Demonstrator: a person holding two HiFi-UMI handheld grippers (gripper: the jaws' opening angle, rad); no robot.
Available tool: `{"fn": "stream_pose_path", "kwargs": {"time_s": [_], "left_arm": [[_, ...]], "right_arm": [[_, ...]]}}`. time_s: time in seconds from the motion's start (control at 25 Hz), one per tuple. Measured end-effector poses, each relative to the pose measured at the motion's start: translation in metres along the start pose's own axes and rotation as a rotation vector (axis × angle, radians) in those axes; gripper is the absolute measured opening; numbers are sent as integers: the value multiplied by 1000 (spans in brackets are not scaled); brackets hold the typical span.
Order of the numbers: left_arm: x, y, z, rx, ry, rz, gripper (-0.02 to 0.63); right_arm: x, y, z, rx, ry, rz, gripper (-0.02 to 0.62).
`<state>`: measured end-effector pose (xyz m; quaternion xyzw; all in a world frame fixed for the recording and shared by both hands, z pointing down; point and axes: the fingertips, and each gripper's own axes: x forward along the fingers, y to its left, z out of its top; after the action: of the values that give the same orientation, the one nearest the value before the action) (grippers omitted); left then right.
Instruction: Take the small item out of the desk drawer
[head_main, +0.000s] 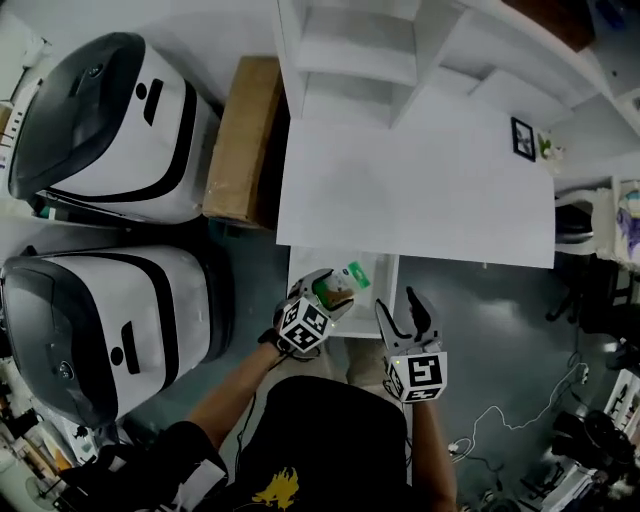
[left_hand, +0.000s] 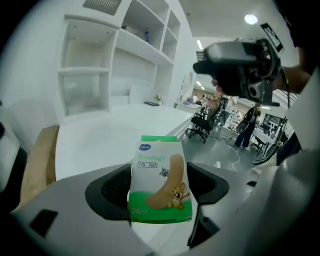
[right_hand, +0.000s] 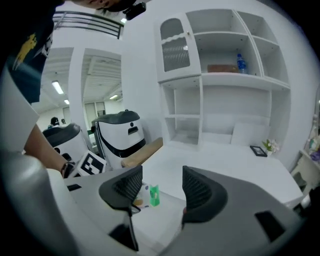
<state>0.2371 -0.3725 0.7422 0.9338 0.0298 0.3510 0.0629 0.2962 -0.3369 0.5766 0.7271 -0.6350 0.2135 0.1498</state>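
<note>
A small green and white plaster box hangs upright over the open white drawer, just below the white desk's front edge. My left gripper is shut on it. In the left gripper view the box fills the gap between both pads of that gripper. My right gripper is a little to the right over the drawer, open, with nothing between its jaws. In the right gripper view the box shows past the left jaw of the right gripper.
Two white and black machines stand on the floor at the left, with a cardboard box beside the desk. A shelf unit and a small picture frame sit on the desk. Office chairs and cables are at the right.
</note>
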Motion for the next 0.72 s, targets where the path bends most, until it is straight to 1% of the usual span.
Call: {"fn": "stream_pose_path", "kwargs": {"time_s": [0.16,0.24,0.32,0.44,0.48,0.52,0.64,0.72], "left_arm": [[-74,-27,43,19,-150,29,356],[-113,-48,69,16,-223,65,356],[-147,-78,91,23,-283,109,356],[-186,-137,110,43,-358,181,356],[-199,-159,113,33,-387,207,356],[-213,-180,115,5,-423,231,356],[-246,-254,112,-110,-535,275,356],[-257,-306,105,-136,-563,295,356]], "right_arm": [[-53,13,19,-48,-93,-44,264],[-90,17,26,-63,-139,-54,262],[-134,18,26,-63,-186,-56,262],[-207,21,13,-52,-253,-53,259],[-231,23,8,-55,-274,-48,258],[-254,27,3,-63,-293,-39,255],[-323,35,-13,-95,-342,-3,247],[-371,37,-24,-120,-371,17,245]]}}
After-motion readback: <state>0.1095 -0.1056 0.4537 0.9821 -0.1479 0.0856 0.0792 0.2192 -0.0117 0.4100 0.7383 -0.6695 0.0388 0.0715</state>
